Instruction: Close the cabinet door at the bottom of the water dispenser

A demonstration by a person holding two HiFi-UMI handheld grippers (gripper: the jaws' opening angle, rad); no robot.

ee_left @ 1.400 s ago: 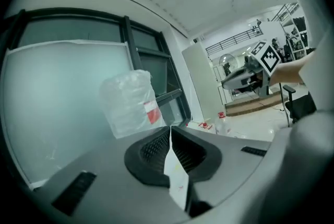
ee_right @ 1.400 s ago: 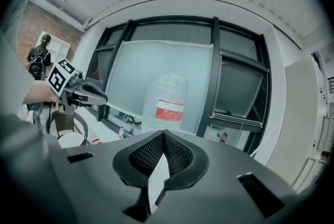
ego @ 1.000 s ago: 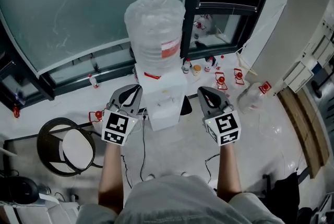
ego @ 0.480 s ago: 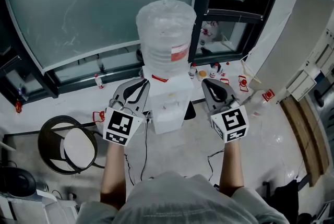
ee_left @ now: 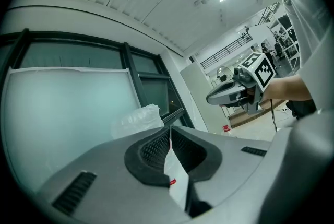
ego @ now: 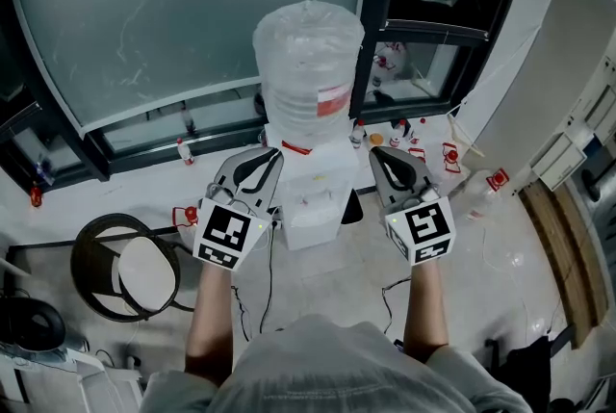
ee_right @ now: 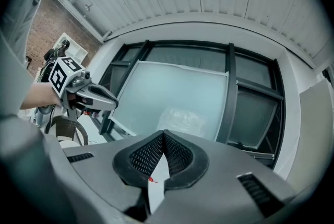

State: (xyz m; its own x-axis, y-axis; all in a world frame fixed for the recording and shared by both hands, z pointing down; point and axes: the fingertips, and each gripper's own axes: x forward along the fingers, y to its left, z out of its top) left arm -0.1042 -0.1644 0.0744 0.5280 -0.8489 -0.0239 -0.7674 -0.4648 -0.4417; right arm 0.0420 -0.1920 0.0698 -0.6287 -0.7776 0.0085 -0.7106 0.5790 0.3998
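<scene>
The white water dispenser (ego: pixel 314 201) stands by the window with a plastic-wrapped bottle (ego: pixel 308 64) on top. Seen from above, its bottom cabinet door is hidden. My left gripper (ego: pixel 269 157) is held level just left of the dispenser's top, shut and empty. My right gripper (ego: pixel 376 154) sits level just right of it, also shut with nothing between the pads. In the left gripper view the shut jaws (ee_left: pixel 169 130) point past the bottle (ee_left: pixel 138 118), with the right gripper (ee_left: pixel 229 93) alongside. The right gripper view shows the shut jaws (ee_right: pixel 163 133), the bottle (ee_right: pixel 180 116) and the left gripper (ee_right: pixel 96 98).
A round dark stool (ego: pixel 91 252) stands at the left. Several small red-capped bottles (ego: pixel 412 140) and a large clear jug (ego: pixel 476 190) lie on the floor to the right. A cable (ego: pixel 266 291) runs across the floor. A frosted window (ego: pixel 173 16) is behind.
Both grippers have risen a little beside the dispenser's top and stayed shut. The head view has shifted, so the dispenser sits slightly further right in frame.
</scene>
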